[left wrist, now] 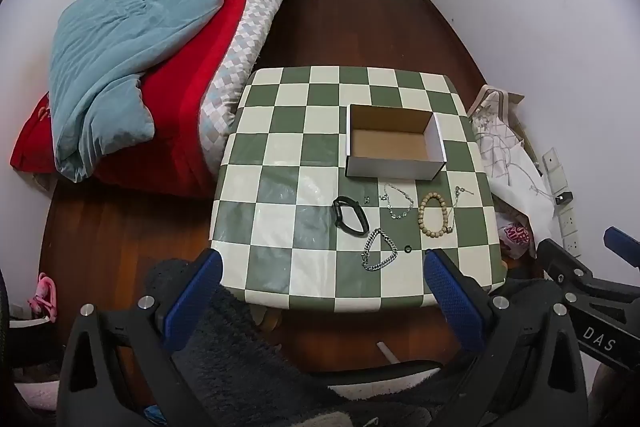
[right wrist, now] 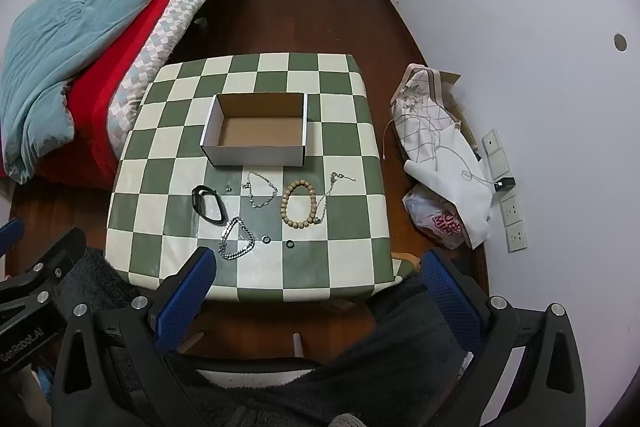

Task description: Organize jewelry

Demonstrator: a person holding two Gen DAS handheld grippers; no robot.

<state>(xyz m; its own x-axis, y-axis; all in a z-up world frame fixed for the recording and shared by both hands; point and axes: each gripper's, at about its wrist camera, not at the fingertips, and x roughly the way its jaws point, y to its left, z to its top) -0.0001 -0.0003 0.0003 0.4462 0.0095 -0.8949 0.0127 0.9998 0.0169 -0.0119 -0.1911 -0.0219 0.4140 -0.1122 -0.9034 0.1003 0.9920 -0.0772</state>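
Hovering released and empty above the near edge of the checkered surface (right wrist: 352, 131): left tongs (left wrist: 322, 291) and right tongs (right wrist: 318, 287). Lying before the empty box (right wrist: 256, 143): limp, slippery chains (right wrist: 236, 239), best pinched mid-loop; firm bead bracelet (right wrist: 300, 203), taken across its ring.

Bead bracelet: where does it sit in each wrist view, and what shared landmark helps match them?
Left wrist: bead bracelet right of centre on the table, below the box's right end.
Right wrist: near picture centre, below the box's right corner.
Shared landmark: the open cardboard box, just beyond the jewelry.
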